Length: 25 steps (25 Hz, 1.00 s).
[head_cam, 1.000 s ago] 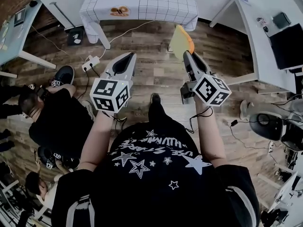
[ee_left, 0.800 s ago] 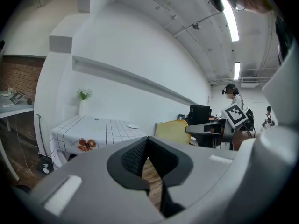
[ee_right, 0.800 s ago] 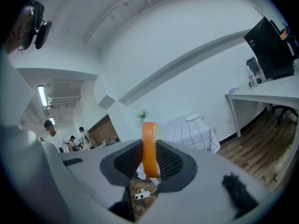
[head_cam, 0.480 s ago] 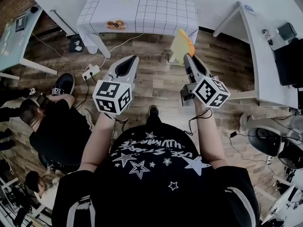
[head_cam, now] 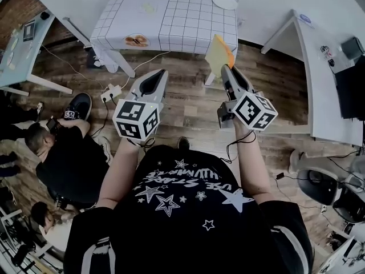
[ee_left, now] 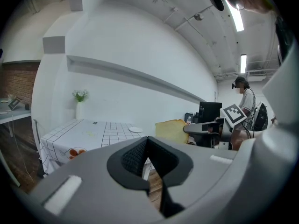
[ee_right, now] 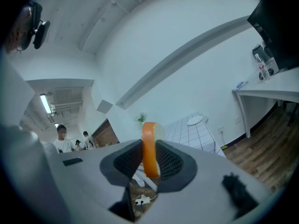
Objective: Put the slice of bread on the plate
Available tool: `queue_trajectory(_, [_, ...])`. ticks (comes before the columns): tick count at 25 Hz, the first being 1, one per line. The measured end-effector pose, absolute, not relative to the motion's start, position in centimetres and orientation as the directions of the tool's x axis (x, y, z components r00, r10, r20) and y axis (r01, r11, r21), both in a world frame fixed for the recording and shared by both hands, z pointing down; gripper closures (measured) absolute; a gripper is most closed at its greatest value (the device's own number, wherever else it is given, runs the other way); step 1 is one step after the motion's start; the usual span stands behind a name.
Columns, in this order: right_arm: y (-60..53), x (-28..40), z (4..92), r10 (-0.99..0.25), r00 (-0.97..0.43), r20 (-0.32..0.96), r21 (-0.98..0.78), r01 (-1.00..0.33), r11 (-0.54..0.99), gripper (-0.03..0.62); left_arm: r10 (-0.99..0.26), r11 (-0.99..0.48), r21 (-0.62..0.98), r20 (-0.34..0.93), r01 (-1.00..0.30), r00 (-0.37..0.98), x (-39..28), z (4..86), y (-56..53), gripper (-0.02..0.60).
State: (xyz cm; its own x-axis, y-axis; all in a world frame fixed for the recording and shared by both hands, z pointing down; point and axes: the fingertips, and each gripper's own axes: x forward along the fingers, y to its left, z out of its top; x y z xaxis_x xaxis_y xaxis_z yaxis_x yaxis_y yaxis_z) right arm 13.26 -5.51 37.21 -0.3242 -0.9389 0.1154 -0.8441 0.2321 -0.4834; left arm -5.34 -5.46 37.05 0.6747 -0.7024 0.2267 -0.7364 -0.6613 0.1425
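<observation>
A yellow slice of bread [head_cam: 219, 53] with an orange crust stands on edge in my right gripper [head_cam: 226, 70], which is shut on the slice of bread [ee_right: 149, 148], held over the wooden floor short of the table. The white plate [head_cam: 224, 1] lies at the far right of the grid-patterned tablecloth [head_cam: 171, 16]; the plate [ee_left: 136, 129] is small in the left gripper view, and the plate [ee_right: 195, 120] shows beyond the bread. My left gripper [head_cam: 151, 80] is level beside the right one, its jaws together with nothing between them [ee_left: 148, 160]. The bread [ee_left: 172, 130] shows to its right.
A printed orange patch [head_cam: 137, 40] marks the tablecloth's near left corner. A white desk [head_cam: 319, 61] with a monitor stands at the right, another table [head_cam: 23, 44] at the left. A seated person [head_cam: 63, 153], a power strip [head_cam: 111, 76] and cables lie on the floor at left.
The table has drawn nearer in the head view as both grippers and the person moved forward toward it. The bread stays clamped in the right gripper.
</observation>
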Motion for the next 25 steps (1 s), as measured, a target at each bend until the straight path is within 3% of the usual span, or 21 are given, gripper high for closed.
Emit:
queue_trajectory(11, [-7.0,13.3,38.0,-0.921,-0.365,0.132,-0.497,-0.829,0.257,0.5,-0.718,-0.64,0.135,0.247,-0.756,0.651,-5.1,37.6,-6.4,0.572])
queue_trajectory(25, [-13.3,14.7,39.2,-0.945,-0.282,0.169,-0.465,-0.868,0.175,0.5,-0.654,-0.707,0.162,0.222,-0.688,0.724,-3.3,39.0,-15.4,0.572])
